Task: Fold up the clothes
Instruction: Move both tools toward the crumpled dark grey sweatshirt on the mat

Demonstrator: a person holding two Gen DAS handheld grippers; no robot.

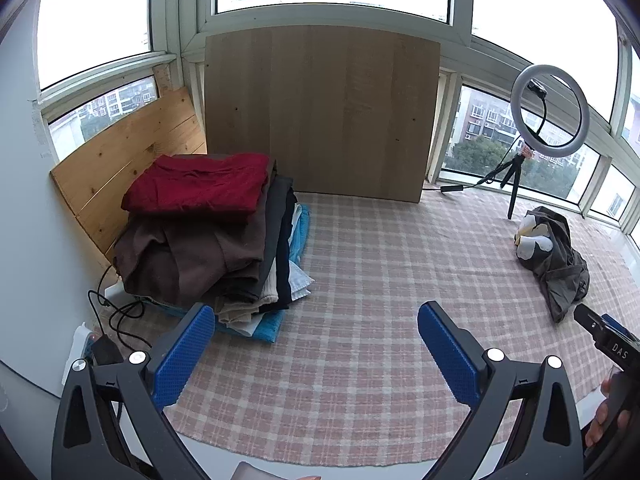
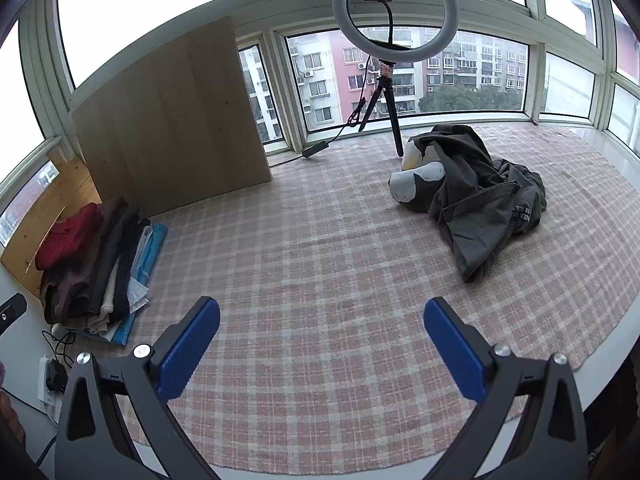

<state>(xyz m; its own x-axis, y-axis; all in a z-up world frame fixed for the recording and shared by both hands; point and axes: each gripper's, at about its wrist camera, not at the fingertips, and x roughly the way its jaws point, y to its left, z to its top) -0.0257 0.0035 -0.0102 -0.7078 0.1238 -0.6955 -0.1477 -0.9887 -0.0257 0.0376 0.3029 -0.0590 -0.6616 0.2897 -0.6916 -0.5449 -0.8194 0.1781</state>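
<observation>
A stack of folded clothes (image 1: 208, 240) with a red garment (image 1: 196, 184) on top sits at the left on the pink plaid cloth (image 1: 360, 300); the stack (image 2: 92, 272) also shows at the left of the right wrist view. A crumpled dark grey garment (image 2: 480, 200) lies unfolded at the right with a white and yellow item (image 2: 416, 180) tucked against it; the garment (image 1: 556, 256) appears far right in the left wrist view. My left gripper (image 1: 316, 344) is open and holds nothing, just right of the stack. My right gripper (image 2: 322, 344) hangs open above bare cloth, well short of the grey garment.
A ring light on a tripod (image 2: 394, 20) stands by the windows behind the grey garment, its cable (image 2: 340, 132) trailing left. Wooden boards (image 1: 320, 108) lean against the window frames. Cables and a power strip (image 1: 100, 340) lie left of the stack. The cloth's front edge (image 2: 360, 464) is close.
</observation>
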